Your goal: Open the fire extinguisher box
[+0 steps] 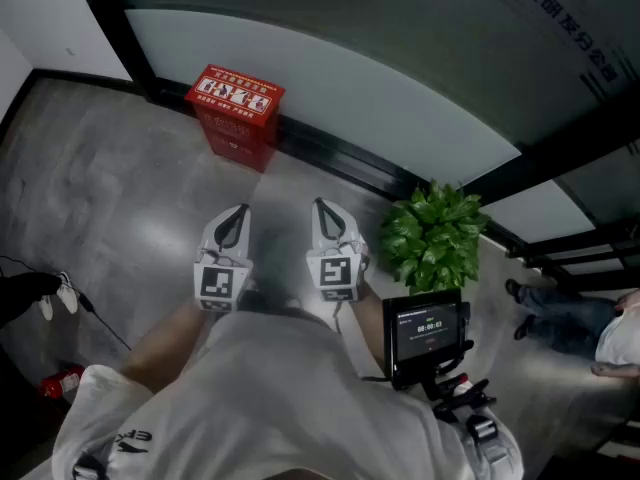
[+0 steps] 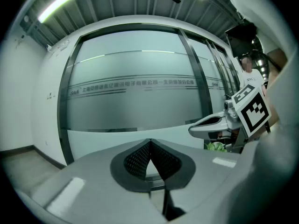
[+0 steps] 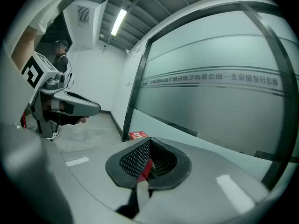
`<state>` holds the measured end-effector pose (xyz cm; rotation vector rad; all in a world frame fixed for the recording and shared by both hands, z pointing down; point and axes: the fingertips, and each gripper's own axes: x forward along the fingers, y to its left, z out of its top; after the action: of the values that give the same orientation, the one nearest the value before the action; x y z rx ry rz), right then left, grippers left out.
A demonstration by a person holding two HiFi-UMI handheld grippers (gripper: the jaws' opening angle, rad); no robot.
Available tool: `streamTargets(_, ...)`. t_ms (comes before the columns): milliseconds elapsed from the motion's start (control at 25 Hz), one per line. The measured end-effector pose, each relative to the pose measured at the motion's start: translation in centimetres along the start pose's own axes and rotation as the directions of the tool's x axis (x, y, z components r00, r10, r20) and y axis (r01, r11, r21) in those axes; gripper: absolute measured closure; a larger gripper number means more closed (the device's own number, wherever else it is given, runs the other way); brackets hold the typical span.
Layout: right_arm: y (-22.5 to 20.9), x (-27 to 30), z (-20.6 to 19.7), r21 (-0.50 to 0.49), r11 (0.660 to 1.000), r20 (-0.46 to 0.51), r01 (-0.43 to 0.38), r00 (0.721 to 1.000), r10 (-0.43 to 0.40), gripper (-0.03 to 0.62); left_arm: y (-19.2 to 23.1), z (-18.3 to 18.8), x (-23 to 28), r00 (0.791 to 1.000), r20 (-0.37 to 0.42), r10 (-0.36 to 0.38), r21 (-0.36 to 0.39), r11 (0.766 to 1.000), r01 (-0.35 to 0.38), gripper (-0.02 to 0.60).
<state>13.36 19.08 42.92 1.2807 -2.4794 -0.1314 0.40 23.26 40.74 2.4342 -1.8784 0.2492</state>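
Here: both grippers closed, box far off

Low in the frame's centre, the left gripper (image 1: 240, 211) and right gripper (image 1: 320, 205) sit side by side, jaws pressed together on nothing; well apart, at upper left, the red fire extinguisher box (image 1: 236, 108) stands against the glass wall (image 1: 330, 78); a green plant (image 1: 435, 236) is at right.

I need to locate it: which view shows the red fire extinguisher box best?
Head view: the fire extinguisher box shows whole, from above. The right gripper view shows it small; the left gripper view misses it.
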Motion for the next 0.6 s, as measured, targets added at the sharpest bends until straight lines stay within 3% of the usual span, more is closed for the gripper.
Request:
streamTargets(400, -2.8, 13.7, -2.0, -0.008, 1.000, -0.081, -0.009, 0.997, 0.008, 0.580, 6.5, -3.0, 11.8, 0.999, -0.022, -0.031, -0.022, 0.999, 0.030, 0.580)
streamTargets(600, -3.6, 21.7, -2.2, -0.064, 0.998, -0.149, -0.007, 0.989, -0.003, 0.580, 11.7, -3.8, 18.2, 0.997, -0.041, -0.064, -0.016, 0.998, 0.063, 0.580)
